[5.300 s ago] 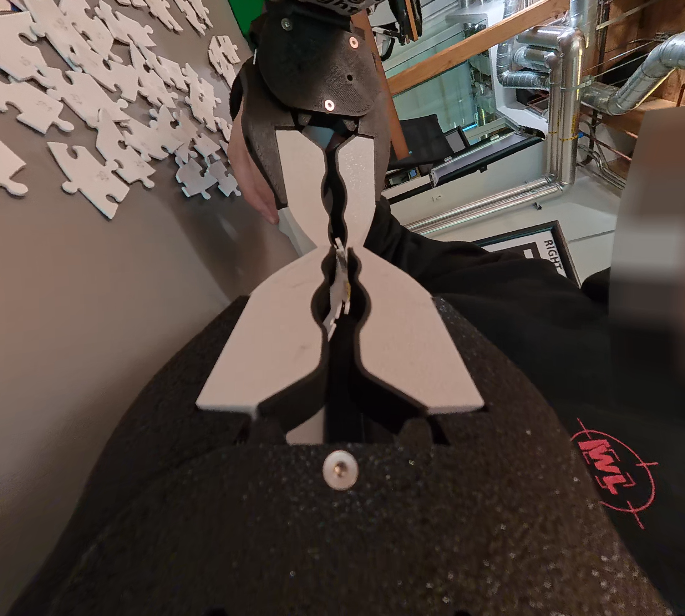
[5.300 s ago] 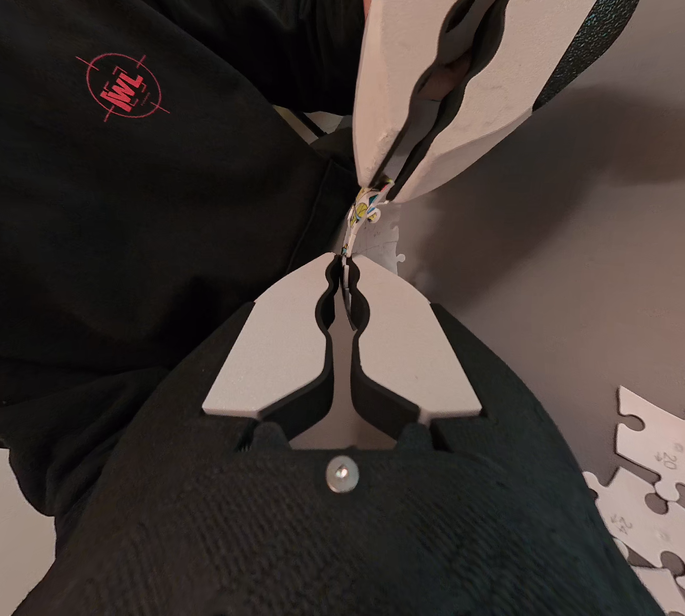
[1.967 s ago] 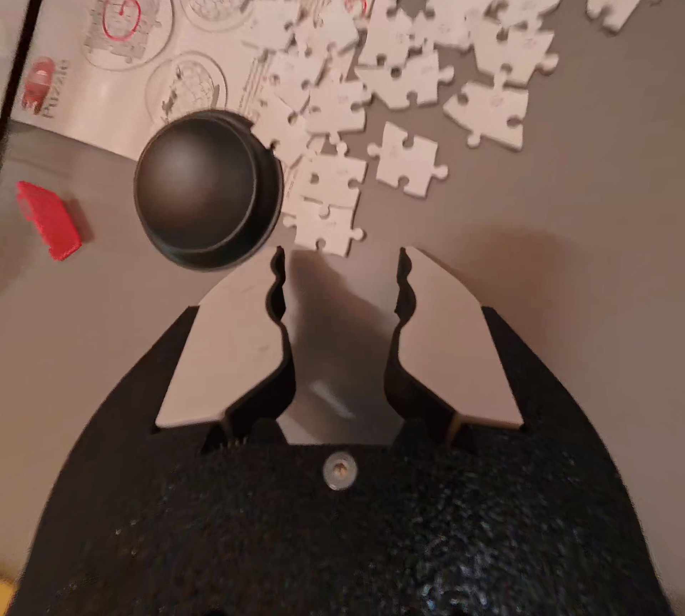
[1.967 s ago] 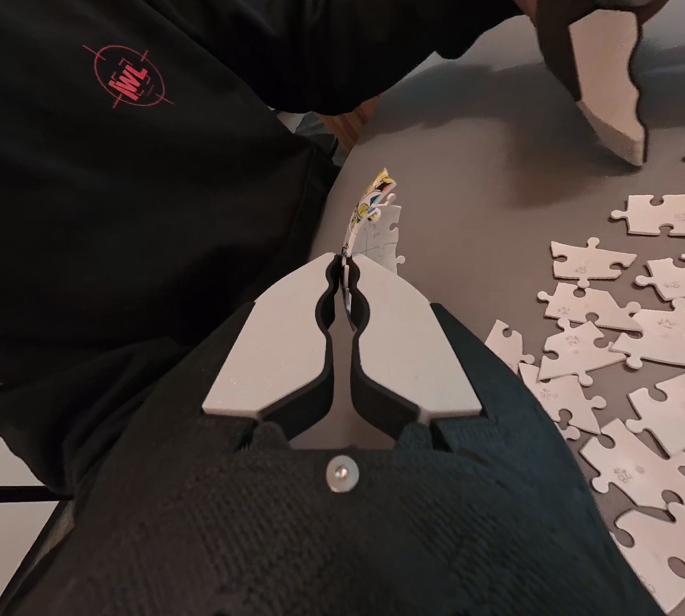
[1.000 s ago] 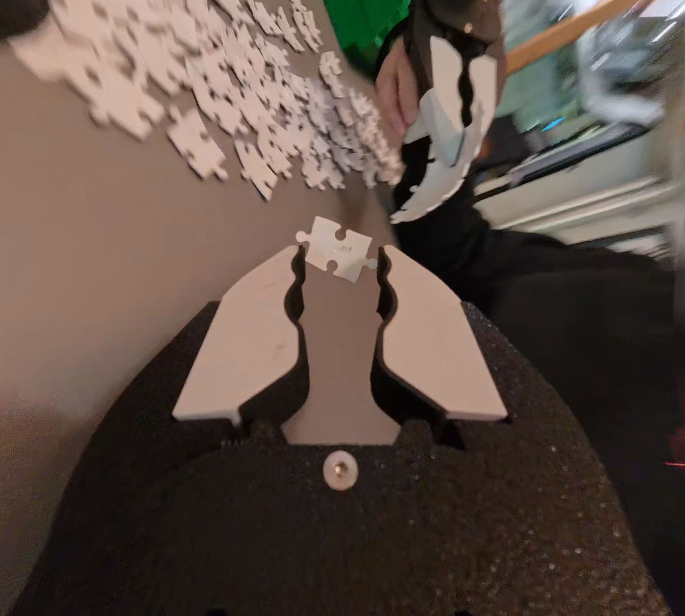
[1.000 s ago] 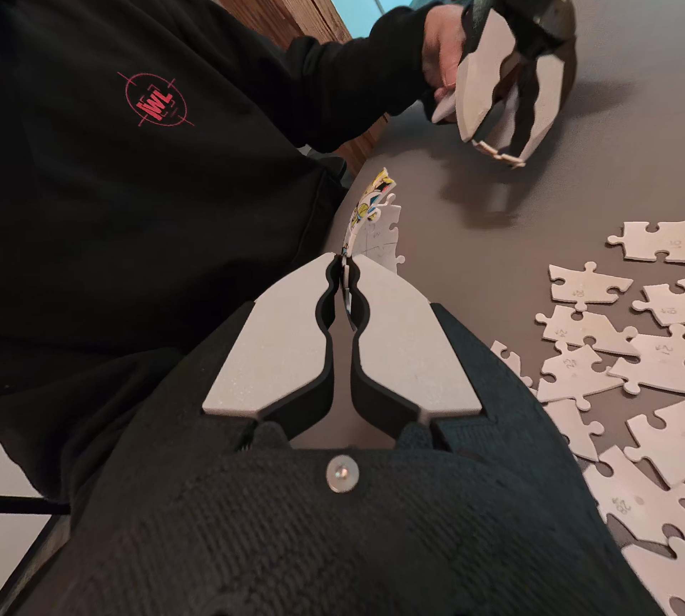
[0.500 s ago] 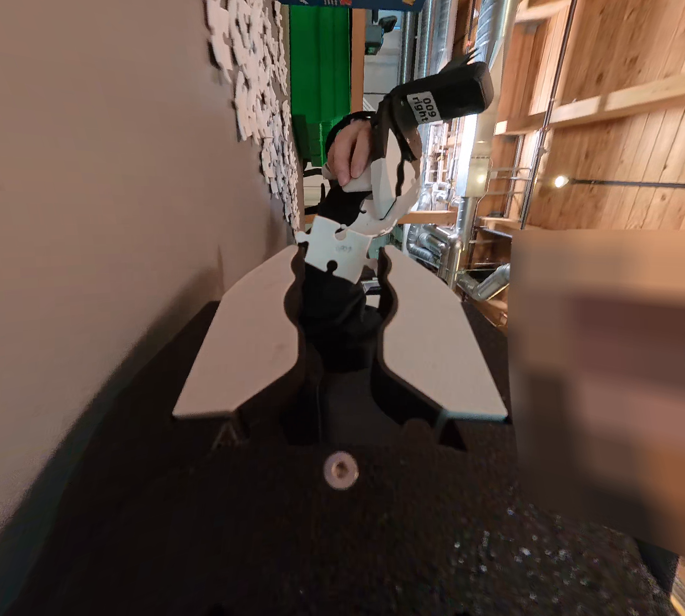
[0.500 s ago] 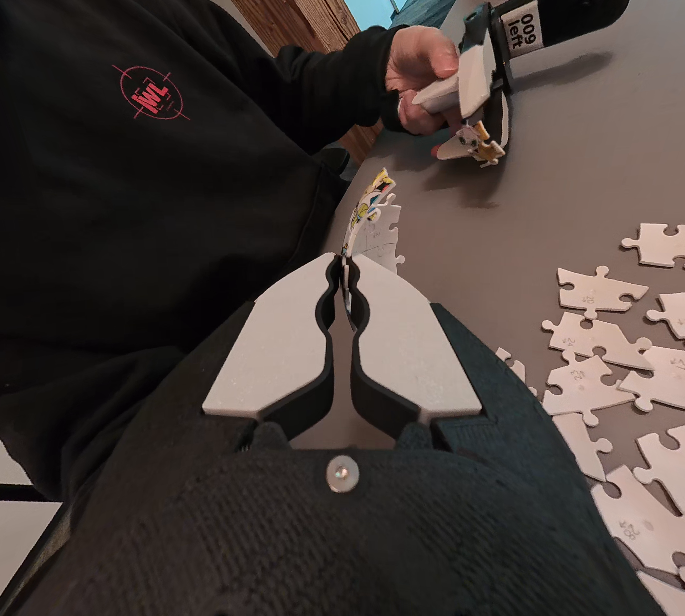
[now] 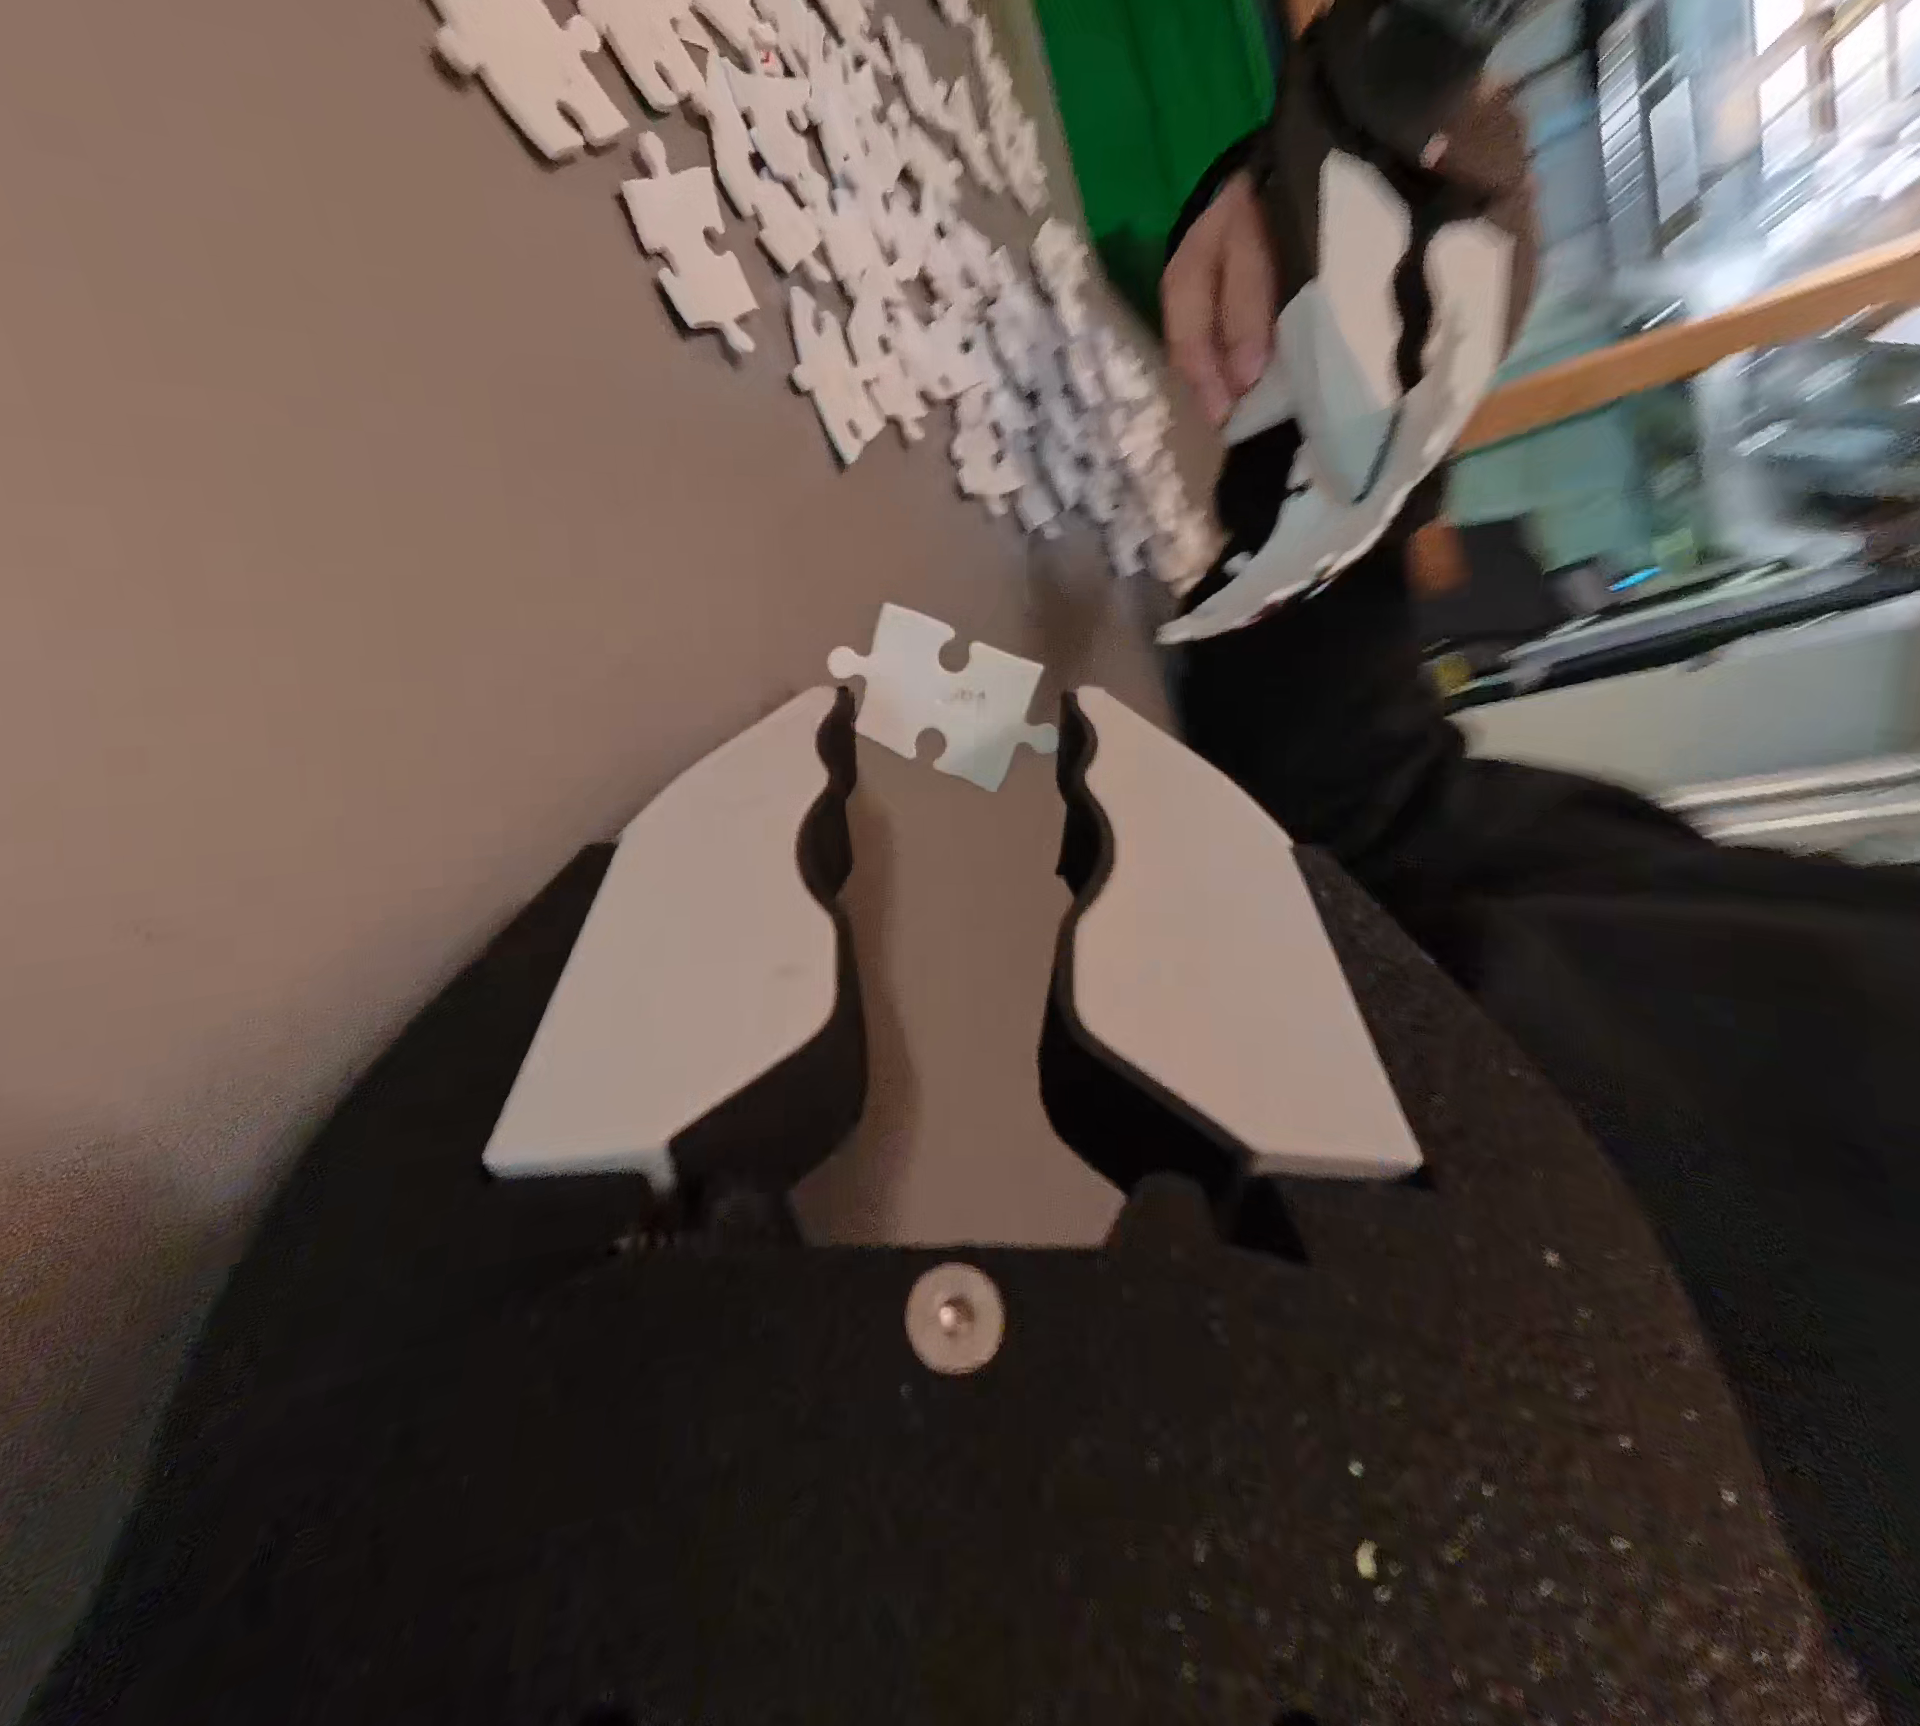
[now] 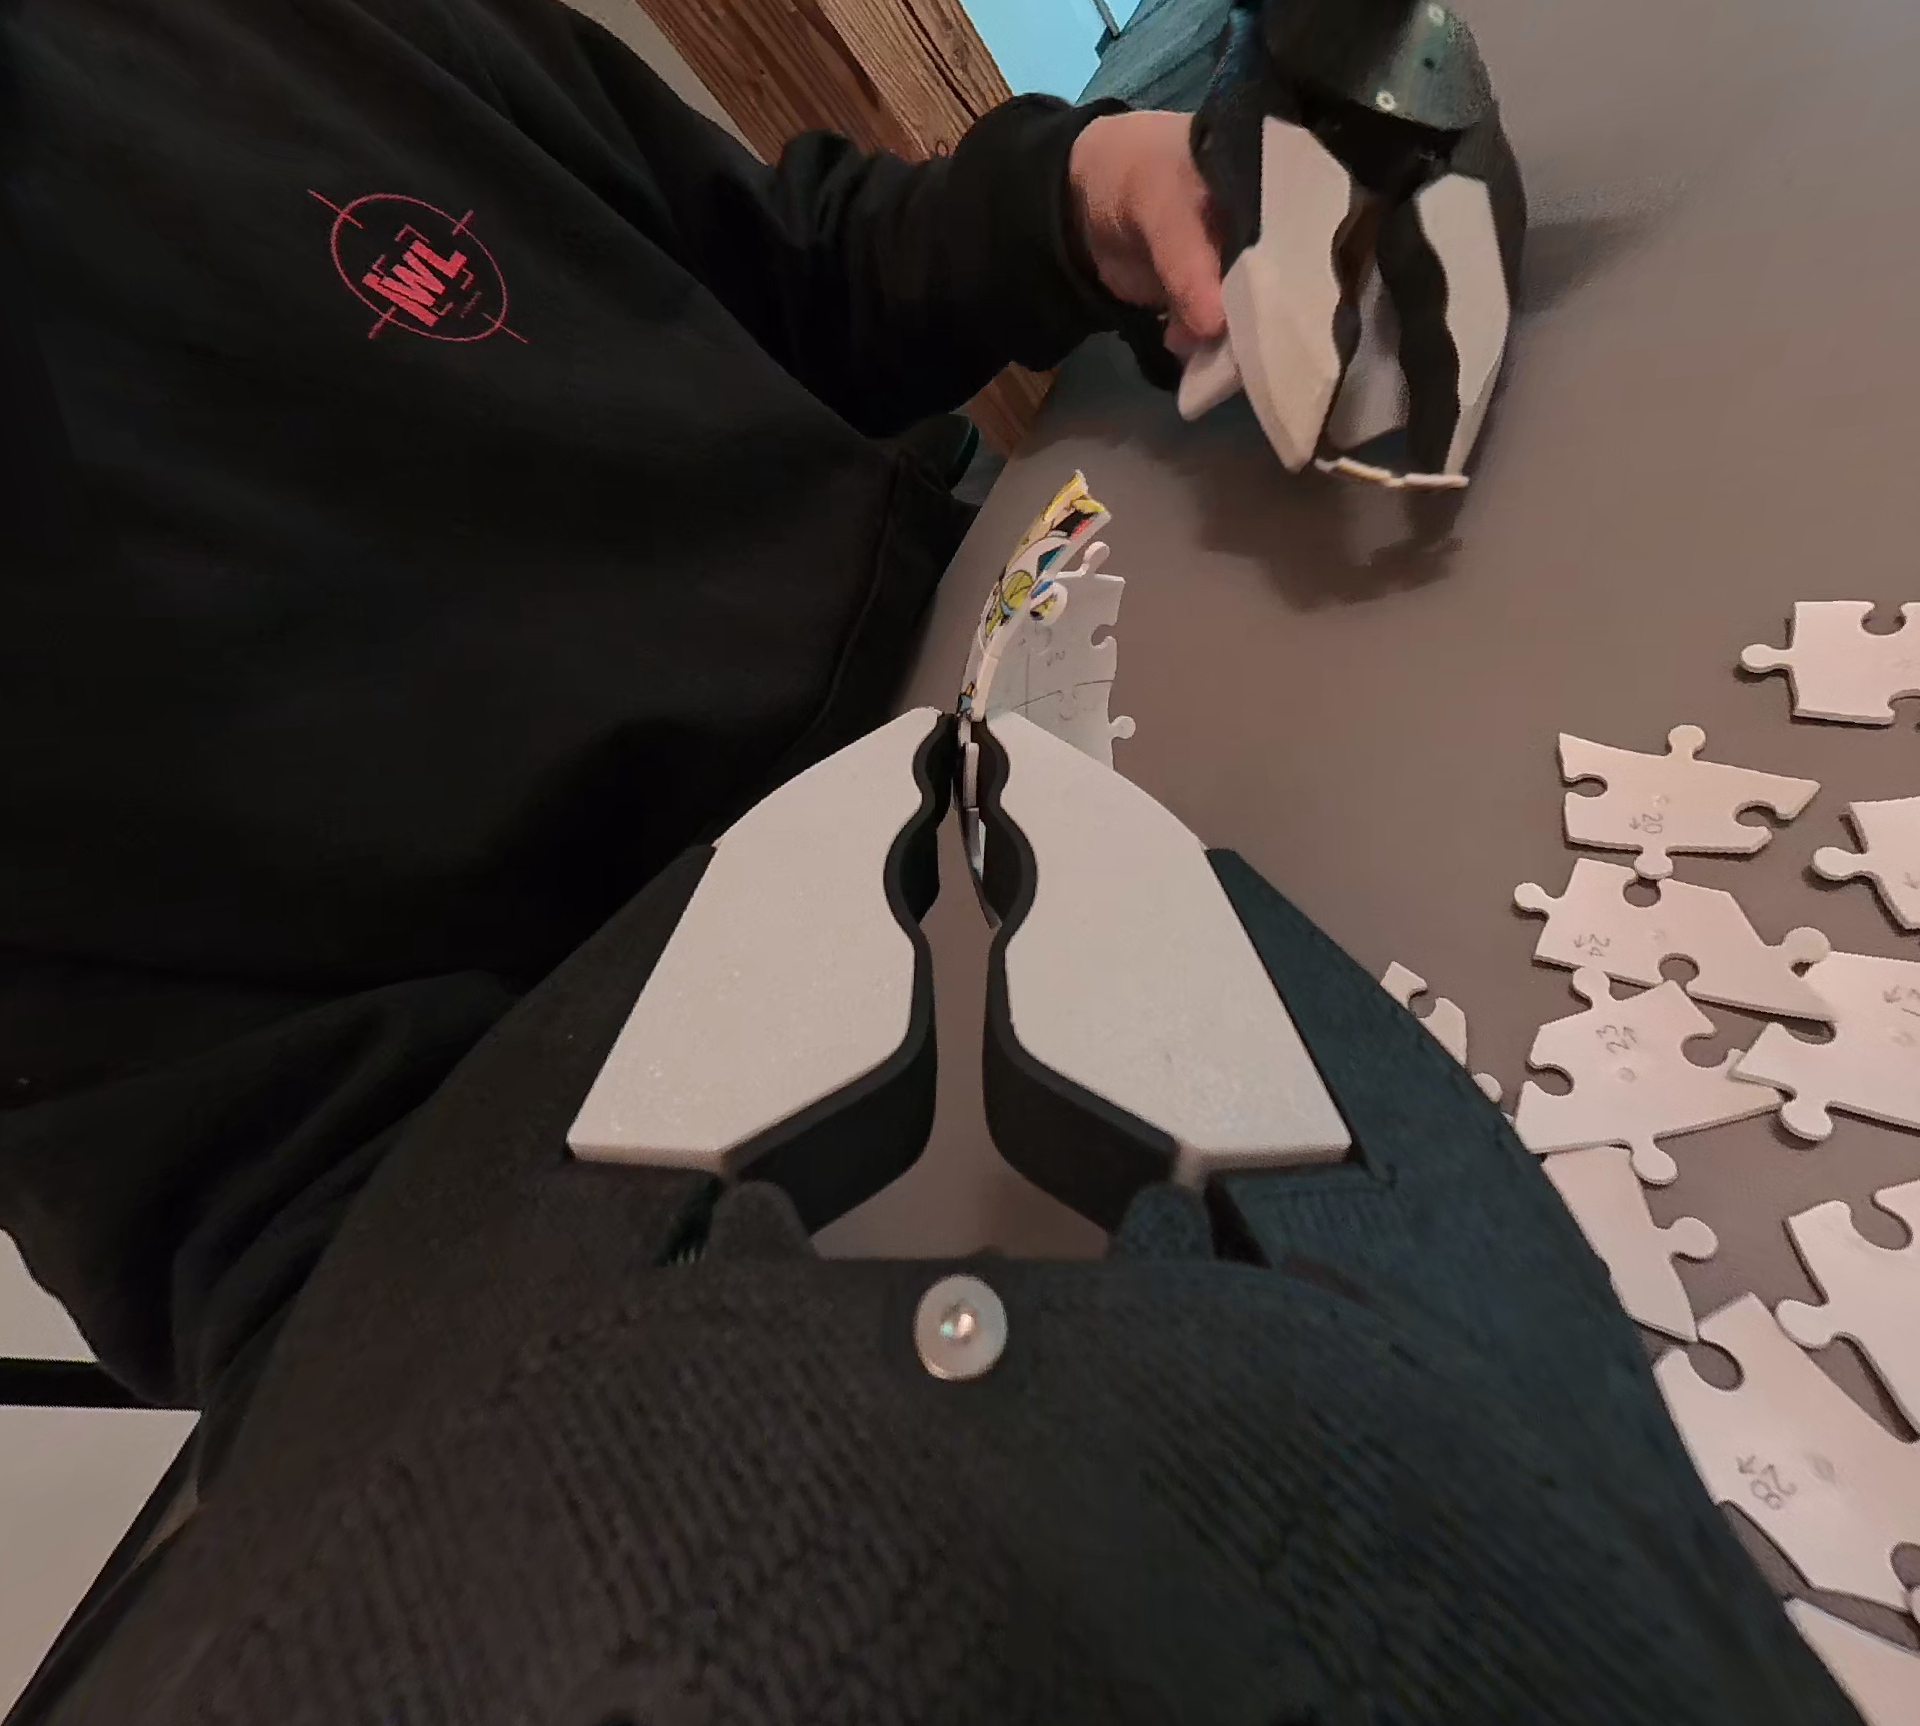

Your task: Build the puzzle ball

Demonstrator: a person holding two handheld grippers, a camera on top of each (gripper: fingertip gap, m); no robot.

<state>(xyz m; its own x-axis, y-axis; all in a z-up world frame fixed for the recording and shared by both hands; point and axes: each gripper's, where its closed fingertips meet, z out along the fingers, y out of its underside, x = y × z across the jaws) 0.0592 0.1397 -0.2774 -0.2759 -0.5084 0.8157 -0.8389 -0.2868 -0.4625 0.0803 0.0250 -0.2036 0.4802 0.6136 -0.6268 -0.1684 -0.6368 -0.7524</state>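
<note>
Here, left gripper (image 9: 951, 715) fingers spread about a white puzzle piece (image 9: 948, 710) — right gripper (image 10: 964, 726) fingers tight on a curved puzzle section (image 10: 1044, 627).

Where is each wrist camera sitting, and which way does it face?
Left wrist view: on the left hand-held gripper, looking past a single puzzle piece across the table; right hand shows.
Right wrist view: on the right hand-held gripper, facing joined pieces and the person's torso; left hand shows.
Both share the table, loose pieces.
</note>
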